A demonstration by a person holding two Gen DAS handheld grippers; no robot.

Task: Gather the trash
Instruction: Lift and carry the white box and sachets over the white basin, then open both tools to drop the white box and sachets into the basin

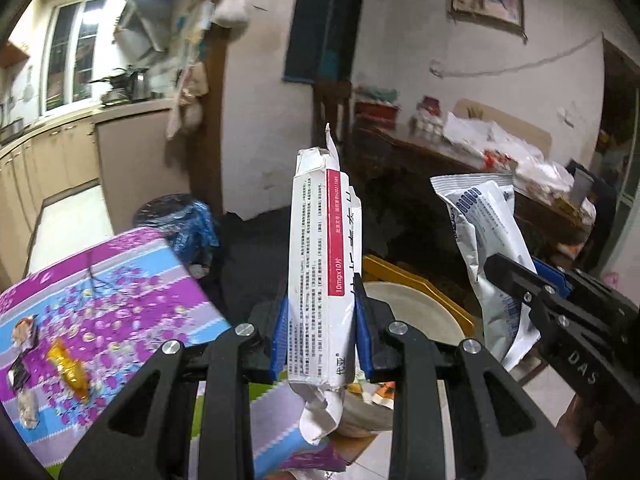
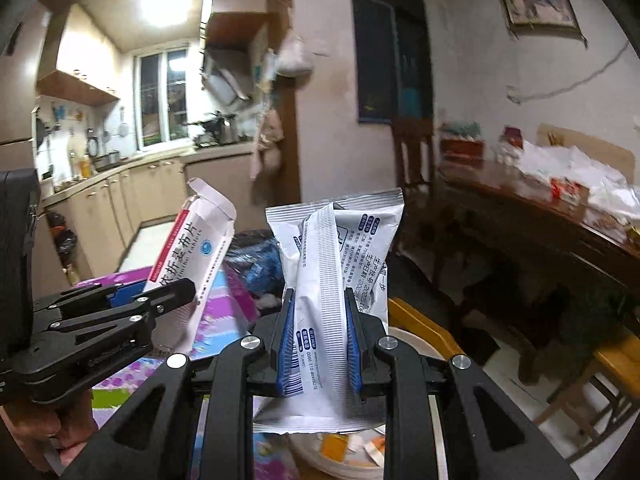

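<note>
My left gripper is shut on a crumpled white medicine box with a red stripe, held upright above the table edge. It also shows in the right wrist view, with the left gripper at the left. My right gripper is shut on a silver-white foil packet with blue print. The packet also shows in the left wrist view, held by the right gripper. Below both sits a round white bin with scraps inside. Candy wrappers lie on the table.
A table with a purple and blue flowered cloth lies at the left. A blue plastic bag sits at its far corner. A yellow stool stands by the bin. A wooden table with white bags is at the right.
</note>
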